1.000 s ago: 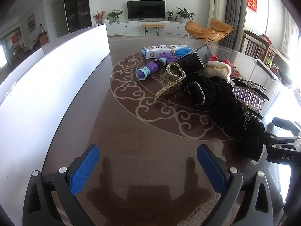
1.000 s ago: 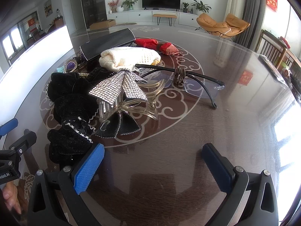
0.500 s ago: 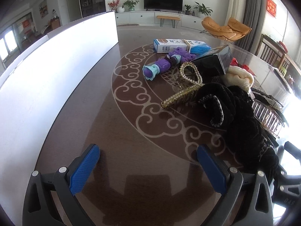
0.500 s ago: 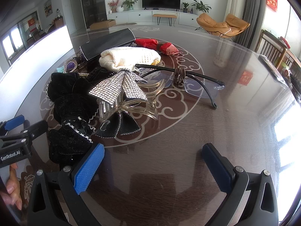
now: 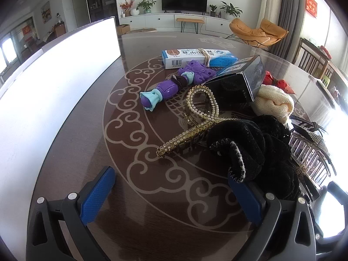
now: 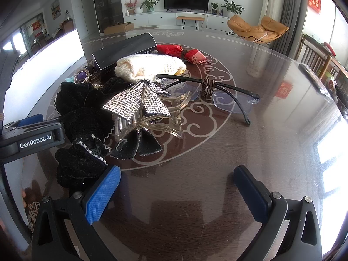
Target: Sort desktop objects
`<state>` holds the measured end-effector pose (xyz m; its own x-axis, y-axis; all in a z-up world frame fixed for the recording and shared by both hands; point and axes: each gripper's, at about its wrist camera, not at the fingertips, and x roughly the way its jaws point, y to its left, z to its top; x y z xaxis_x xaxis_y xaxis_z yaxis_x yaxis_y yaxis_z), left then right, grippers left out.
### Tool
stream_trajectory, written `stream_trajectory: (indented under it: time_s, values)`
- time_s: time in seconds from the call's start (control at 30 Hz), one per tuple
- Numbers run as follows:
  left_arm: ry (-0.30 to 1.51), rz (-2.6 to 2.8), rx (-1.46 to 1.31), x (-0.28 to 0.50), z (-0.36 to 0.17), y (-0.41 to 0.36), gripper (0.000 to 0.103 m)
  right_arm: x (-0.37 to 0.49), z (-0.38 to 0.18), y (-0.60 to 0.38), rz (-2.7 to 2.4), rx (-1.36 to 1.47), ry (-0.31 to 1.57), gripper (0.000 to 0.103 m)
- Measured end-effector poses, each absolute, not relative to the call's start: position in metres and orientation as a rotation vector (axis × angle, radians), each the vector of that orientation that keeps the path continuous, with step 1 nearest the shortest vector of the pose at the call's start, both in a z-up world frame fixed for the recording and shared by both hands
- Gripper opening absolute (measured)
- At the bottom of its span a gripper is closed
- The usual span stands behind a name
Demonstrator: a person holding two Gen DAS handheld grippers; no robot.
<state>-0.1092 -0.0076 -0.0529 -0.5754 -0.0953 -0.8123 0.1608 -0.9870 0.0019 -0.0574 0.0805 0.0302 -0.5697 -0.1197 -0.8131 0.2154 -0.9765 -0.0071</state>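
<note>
In the left wrist view the left gripper point(image 5: 171, 192) sits at the bottom of the frame with its blue pads spread wide and nothing between them, low over the dark glass table point(image 5: 91, 152); its right pad lies just beside the black velvet scrunchies point(image 5: 250, 150) heaped at centre right; a gold pearl hair claw point(image 5: 195, 124) lies in the middle of the frame, touching the scrunchie heap; above it a purple toy point(image 5: 167, 88) with teal ends lies tilted; behind that, a blue and white medicine box point(image 5: 193, 57); a black box point(image 5: 237, 82) leans at upper right, beside a cream knitted cloth point(image 5: 274, 104); a white board point(image 5: 54, 69) fills the left side.

In the right wrist view the right gripper point(image 6: 177, 192) is likewise spread and empty at the bottom of the frame, above bare table; its left pad is near the scrunchie heap point(image 6: 84, 117); at centre a rhinestone bow hair claw point(image 6: 141, 108) of clear plastic rests against the scrunchies; right of it, rimless glasses point(image 6: 217, 93) with black arms lie folded, a brown hair tie point(image 6: 206, 87) looped on one arm; a red wrapper point(image 6: 180, 52) lies at upper centre.
</note>
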Motion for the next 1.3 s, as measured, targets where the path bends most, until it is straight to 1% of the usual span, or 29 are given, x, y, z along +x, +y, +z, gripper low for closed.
stream_trajectory:
  time_s: [1.3]
  values:
    - [0.108,-2.664,1.367,-0.1098,-0.0530,-0.0076,0.103,-0.0573,0.0301,0.0805,-2.622,1.346,0.155,0.103]
